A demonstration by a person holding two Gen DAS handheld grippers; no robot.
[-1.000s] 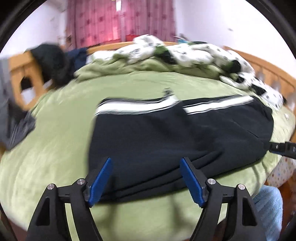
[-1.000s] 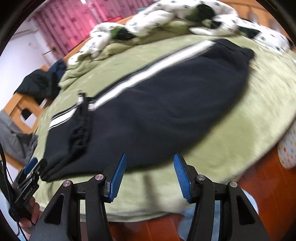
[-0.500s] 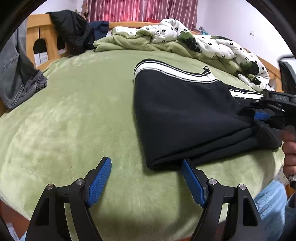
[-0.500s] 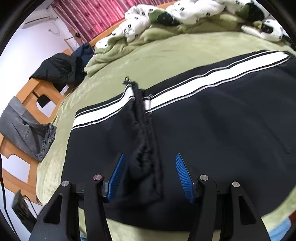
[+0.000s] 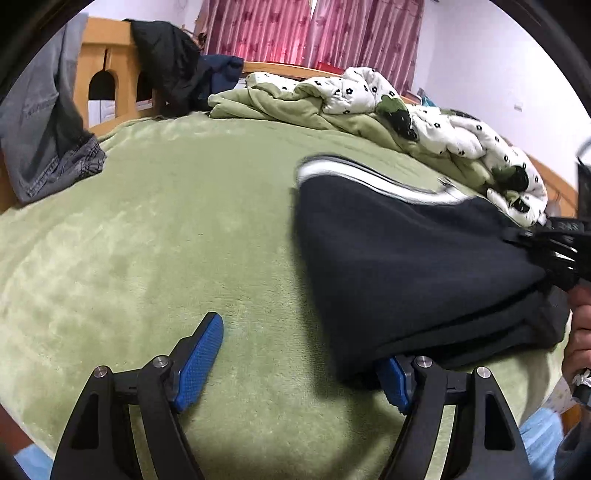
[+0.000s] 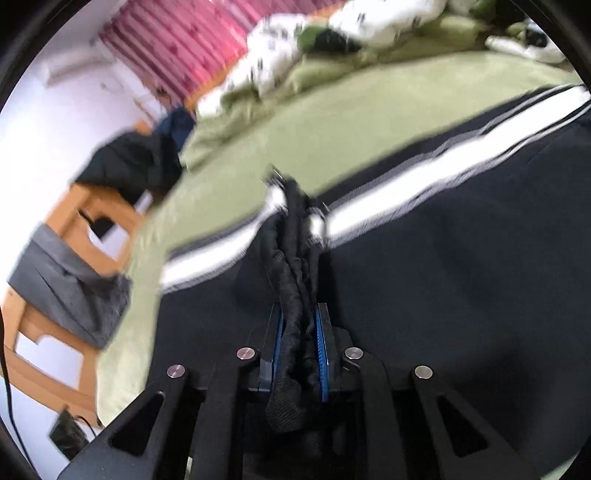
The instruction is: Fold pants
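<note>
Left gripper (image 5: 299,363): jaws spread wide over the green blanket; nothing is pinched. The left blue pad (image 5: 199,363) lies bare on the blanket, and the right pad is partly hidden under the near corner of the pants.
Right gripper (image 6: 298,350): jaws closing on a bunched ridge of black fabric, which fills the gap between the blue pads (both pads press on the cloth).
Pants (image 5: 417,273): black with white side stripes (image 6: 402,181), lying on the bed, folded over itself in layers; the near corner overlaps the left gripper's right finger. In the left wrist view the right gripper grips the far right end of the garment.
Hand (image 5: 578,332): a person's hand at the right edge of the left wrist view, holding the right gripper's handle.
Blanket (image 5: 166,236): green plush, covering the bed beneath the pants.
Grey garment (image 5: 48,122): draped over the wooden bed frame (image 5: 110,59) at the left, well apart from the pants.
Quilt (image 5: 406,110): white with dark spots and green lining, heaped along the far side of the bed.
Dark jacket (image 5: 166,55): hung on the frame, beside the quilt.
Curtains (image 5: 310,33): pink-red, behind the bed (farthest item).
</note>
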